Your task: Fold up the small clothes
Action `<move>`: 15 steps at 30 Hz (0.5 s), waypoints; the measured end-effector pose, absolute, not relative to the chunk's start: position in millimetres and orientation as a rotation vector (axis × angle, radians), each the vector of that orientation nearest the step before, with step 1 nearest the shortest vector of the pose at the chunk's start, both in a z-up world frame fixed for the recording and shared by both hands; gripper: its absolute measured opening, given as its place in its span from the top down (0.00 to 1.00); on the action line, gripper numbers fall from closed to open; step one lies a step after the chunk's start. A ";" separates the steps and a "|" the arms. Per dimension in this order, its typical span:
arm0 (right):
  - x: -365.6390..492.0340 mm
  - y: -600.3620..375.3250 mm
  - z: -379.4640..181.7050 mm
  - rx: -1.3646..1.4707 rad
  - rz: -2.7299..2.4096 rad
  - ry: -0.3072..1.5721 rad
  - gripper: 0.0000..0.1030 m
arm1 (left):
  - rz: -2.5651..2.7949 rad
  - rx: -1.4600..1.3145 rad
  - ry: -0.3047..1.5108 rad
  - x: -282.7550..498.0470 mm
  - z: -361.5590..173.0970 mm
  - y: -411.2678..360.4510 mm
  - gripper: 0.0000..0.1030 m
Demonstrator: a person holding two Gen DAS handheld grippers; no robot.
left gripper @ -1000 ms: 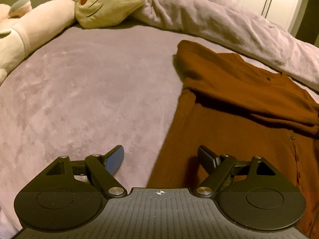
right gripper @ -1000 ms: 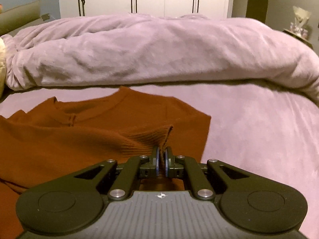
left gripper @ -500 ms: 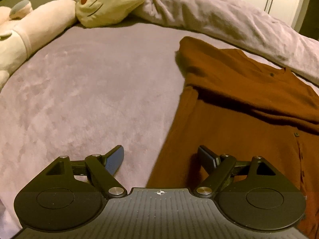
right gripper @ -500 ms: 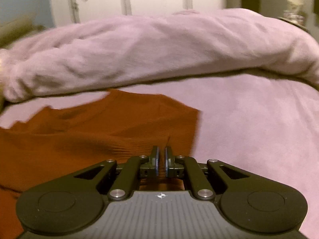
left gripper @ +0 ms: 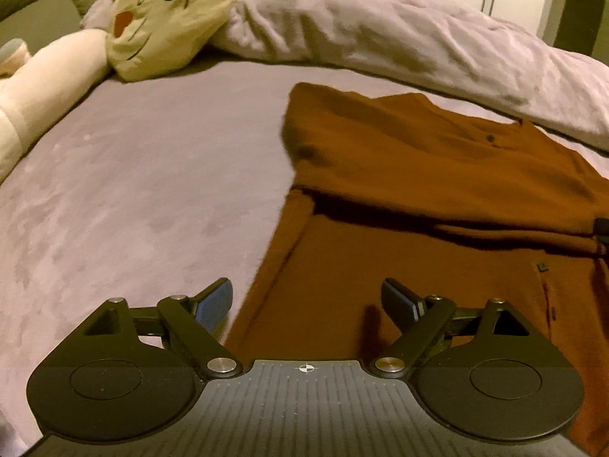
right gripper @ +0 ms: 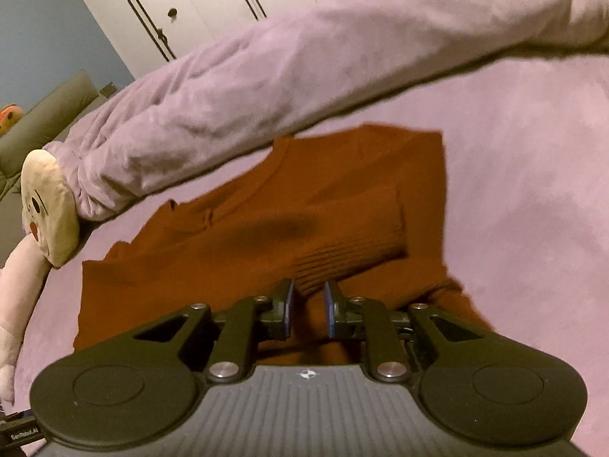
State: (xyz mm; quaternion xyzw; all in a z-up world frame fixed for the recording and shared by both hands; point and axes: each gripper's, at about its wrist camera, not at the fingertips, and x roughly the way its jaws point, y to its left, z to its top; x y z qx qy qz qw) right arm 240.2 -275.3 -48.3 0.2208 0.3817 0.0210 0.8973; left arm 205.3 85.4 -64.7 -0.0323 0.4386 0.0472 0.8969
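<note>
A rust-brown cardigan (left gripper: 437,198) lies flat on the purple bed cover (left gripper: 144,175), one sleeve folded across its chest. My left gripper (left gripper: 306,293) hovers over the cardigan's left side edge, its jaws wide open and still opening, with nothing gripped. In the right wrist view the cardigan (right gripper: 236,243) fills the middle, and the folded sleeve's ribbed cuff (right gripper: 342,259) rests on the body. My right gripper (right gripper: 309,289) sits just behind that cuff. Its jaws are opening, a narrow gap shows between the blue pads, and they do not press on the fabric.
A bunched purple duvet (left gripper: 380,26) runs along the far side of the bed. A cream cat-face plush (left gripper: 167,19) and a pale pink plush limb (left gripper: 49,80) lie at the far left. White wardrobe doors (right gripper: 213,3) stand behind the bed.
The right gripper's jaws have parted and let go of the sleeve cuff, which now lies on the cardigan; that view has rolled sideways. The left gripper has shifted slightly toward the cardigan.
</note>
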 end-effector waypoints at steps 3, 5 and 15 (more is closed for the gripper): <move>244.8 -279.0 -55.0 0.521 0.032 0.797 0.83 | 0.093 -0.059 0.912 208.5 -66.4 80.8 0.12; 245.3 -283.9 -55.8 0.567 0.029 0.790 0.82 | 0.096 -0.053 0.914 209.8 -68.1 79.8 0.12; 232.6 -316.5 -60.9 0.717 -0.032 0.743 0.74 | 0.126 -0.060 0.929 213.7 -75.6 88.1 0.12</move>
